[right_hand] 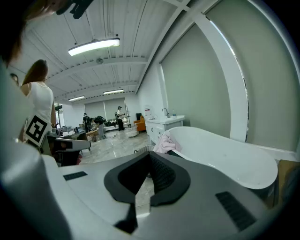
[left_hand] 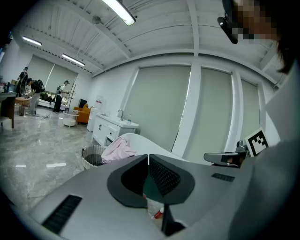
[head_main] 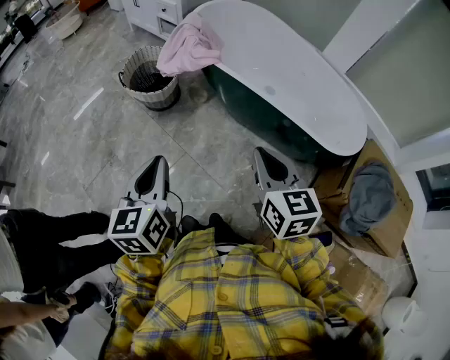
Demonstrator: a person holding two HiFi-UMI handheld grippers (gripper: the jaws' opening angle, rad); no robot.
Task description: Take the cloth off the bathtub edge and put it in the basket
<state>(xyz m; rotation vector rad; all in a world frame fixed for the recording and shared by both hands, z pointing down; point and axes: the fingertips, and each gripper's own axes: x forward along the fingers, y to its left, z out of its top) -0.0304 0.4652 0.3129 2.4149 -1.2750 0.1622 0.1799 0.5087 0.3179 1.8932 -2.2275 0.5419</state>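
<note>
A pink cloth [head_main: 188,46] hangs over the far-left end of the white bathtub [head_main: 295,84]. It shows too in the left gripper view as the pink cloth [left_hand: 118,150] and in the right gripper view as the pink cloth [right_hand: 164,143]. The woven basket [head_main: 148,77] stands on the floor just left of the tub; basket [left_hand: 93,156]. My left gripper [head_main: 156,171] and right gripper [head_main: 266,163] are held close to my body, far short of the tub. Both are shut with nothing between their jaws: left gripper [left_hand: 148,157], right gripper [right_hand: 150,156].
A cardboard box [head_main: 383,211] with a grey cloth [head_main: 368,197] sits right of the tub. A white cabinet [head_main: 158,13] stands behind the basket. Another person's dark legs [head_main: 49,239] are at my left. Grey marble floor [head_main: 84,126] lies between me and the basket.
</note>
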